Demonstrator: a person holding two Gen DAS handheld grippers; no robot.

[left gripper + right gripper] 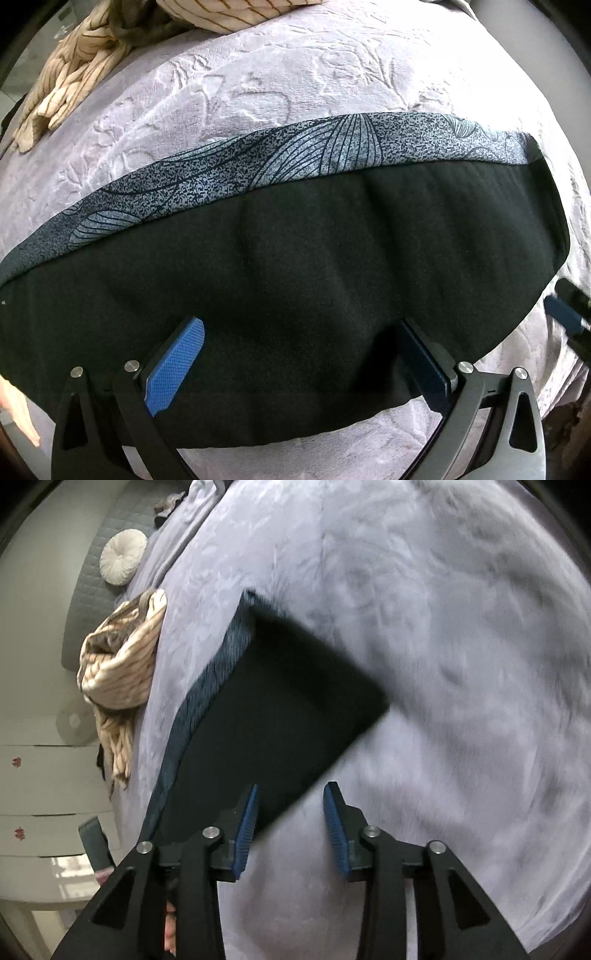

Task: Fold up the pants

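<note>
Both tongs are seen spread open with nothing pinched. The left tongs [301, 354] are hung low over the near part of the pants [295, 277], blue pads well apart, dark cloth lying under and between them. The right tongs [290, 827] are held higher, just at the near corner of the pants [273, 716], also gaping and empty; that view is smeared, so fine detail can't be made out.

The pants are laid flat on the bedspread [258, 81] as a long dark band, already doubled over by the look of it, with a grey patterned strip [295, 155] left showing along the far edge. So the step in hand is probably judged as the pause between folds: one fold made, the next not yet started.

For the next move, an end of the band would likely need to be pinched through all layers by both tongs and carried over to the other end, edges kept lined up so the patterned strip isn't dragged askew.

Farther off, a striped beige cloth [122, 664] is bunched at the bed's edge and a round white cushion [123, 557] is seen beyond it. No containers are spotted anywhere, so nothing to report there.
</note>
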